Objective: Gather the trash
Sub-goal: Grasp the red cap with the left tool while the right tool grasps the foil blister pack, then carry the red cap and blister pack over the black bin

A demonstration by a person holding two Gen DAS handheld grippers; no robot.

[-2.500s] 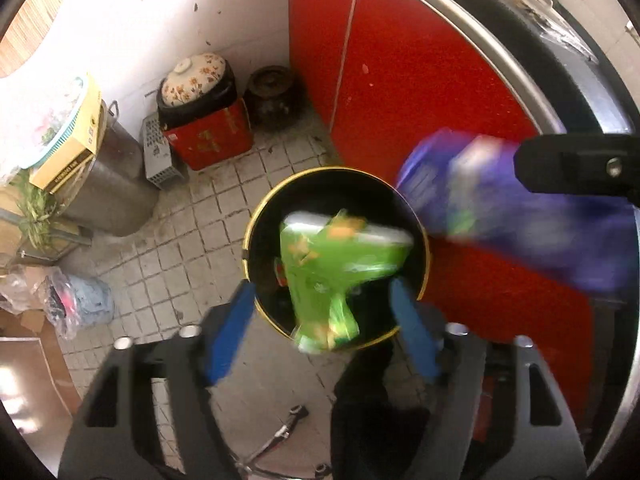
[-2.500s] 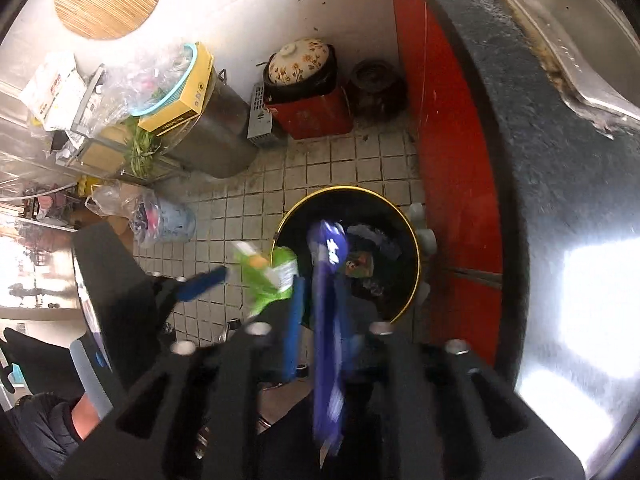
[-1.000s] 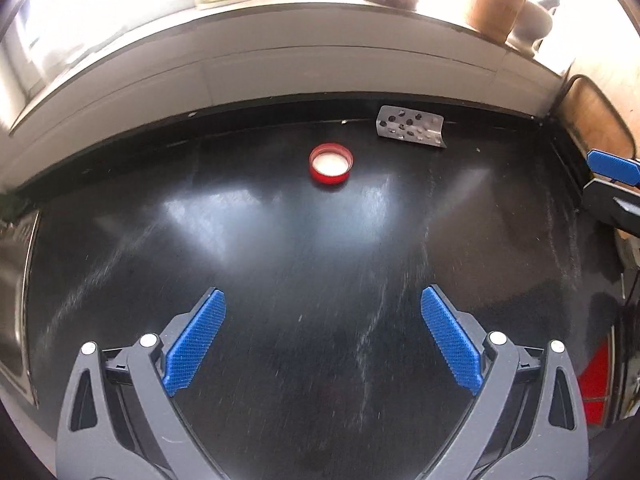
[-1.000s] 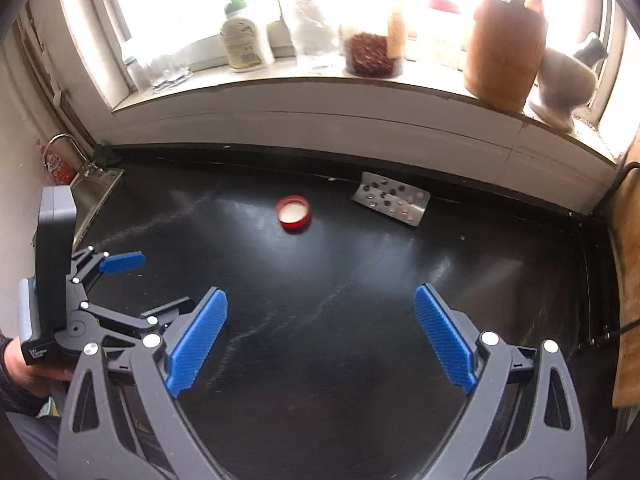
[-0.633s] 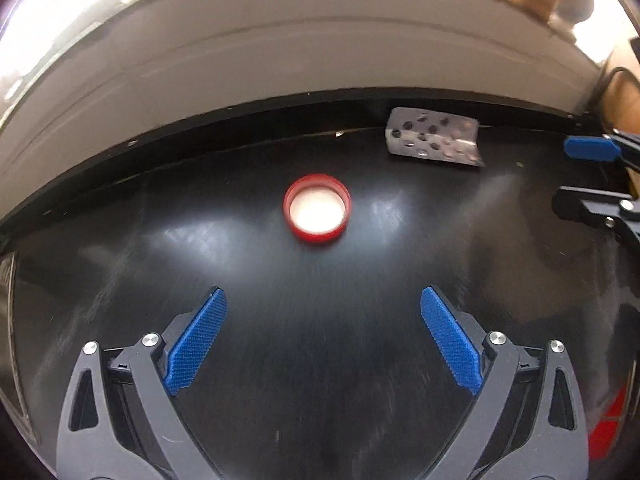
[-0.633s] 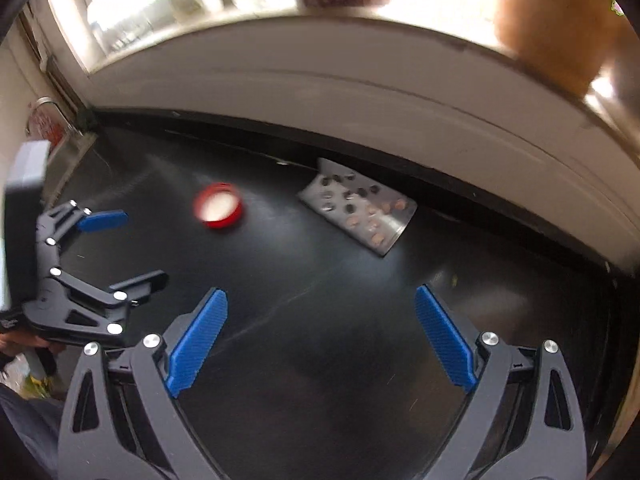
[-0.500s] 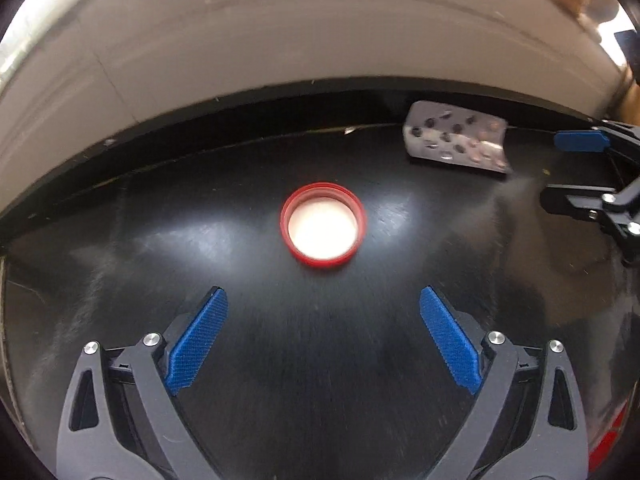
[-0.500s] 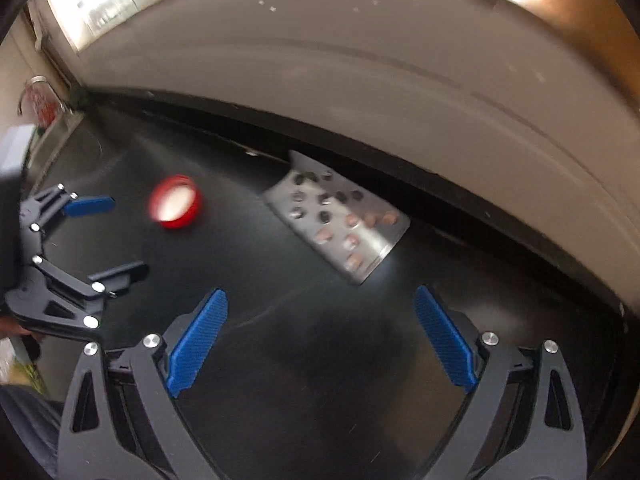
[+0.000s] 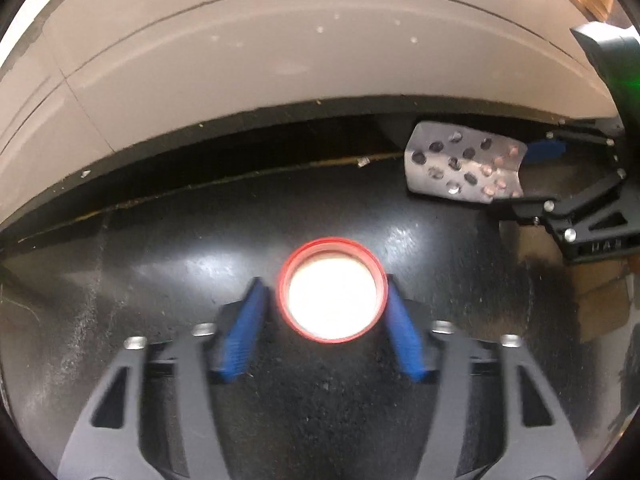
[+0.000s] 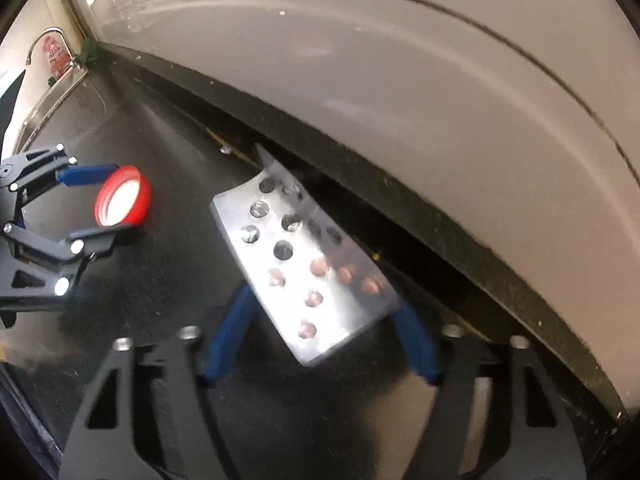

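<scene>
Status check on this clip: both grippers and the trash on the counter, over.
Left gripper closing around red cap, small gap on its left. Right gripper closing on blister pack, contact unclear. Both on black counter. Nothing in the way.

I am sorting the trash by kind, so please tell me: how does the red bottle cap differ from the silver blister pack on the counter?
The red bottle cap is round with a pale inside; the blister pack is a flat silver rectangle dotted with pill pockets, several punched open. The cap lies flat, open side up; the pack has one long edge bent up. The cap sits farther from the wall than the pack. Both rest on the black counter, each between a gripper's blue pads, whose jaws have just been closing.
</scene>
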